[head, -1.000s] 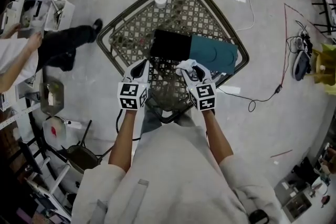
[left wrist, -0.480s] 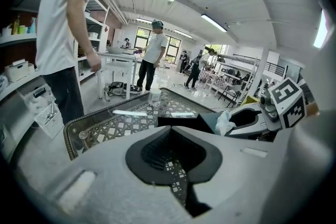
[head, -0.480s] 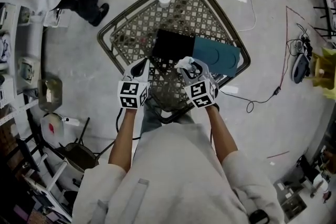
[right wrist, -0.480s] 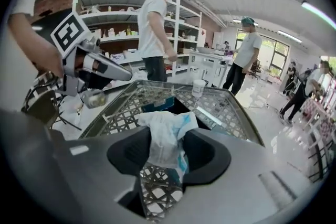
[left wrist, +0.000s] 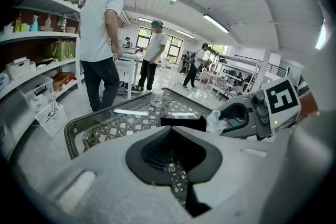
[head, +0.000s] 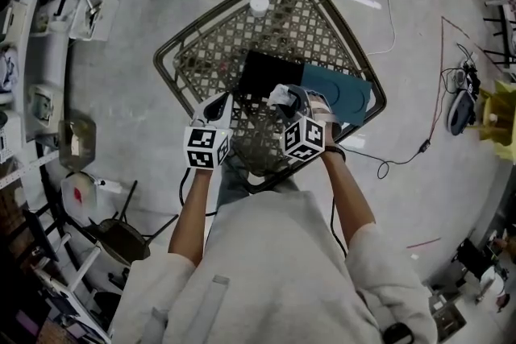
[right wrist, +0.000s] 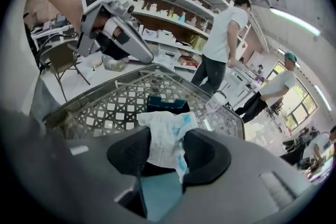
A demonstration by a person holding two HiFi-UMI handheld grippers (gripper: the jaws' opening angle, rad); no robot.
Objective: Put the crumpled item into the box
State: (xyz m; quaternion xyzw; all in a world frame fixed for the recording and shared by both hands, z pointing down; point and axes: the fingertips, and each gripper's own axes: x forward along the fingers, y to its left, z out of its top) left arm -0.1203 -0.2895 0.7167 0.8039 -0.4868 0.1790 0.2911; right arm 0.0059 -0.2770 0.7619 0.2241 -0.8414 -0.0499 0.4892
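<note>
A busy workshop: pale shiny floor, loaded shelves along one wall, a few people on their feet well beyond the box. The black box sits open on a metal lattice table, and everything else is easiest placed from it. Its teal lid lies flat, touching the box on the side of the person's right hand. A small white cup stands well beyond the box, at the table's far corner.

The crumpled item, a white wad with blue print on it, is pinched in the right gripper. It hangs just short of the box's near edge, over the lid end and not yet over the opening. The jaws are clamped on the middle of the wad, with loose flaps sticking out above and below the pads. The left gripper waits off the box's other near corner, its jaws drawn in to a thin slit with nothing between them.

The wad looks feather-light and soft, thin paper or tissue, so I would not expect it to slip out under its own weight. The bulky middle is the right place to hold it, since a flap alone might tear or unfold. On letting go it could cling to a pad or drift, so I'd want it well over the opening first.
</note>
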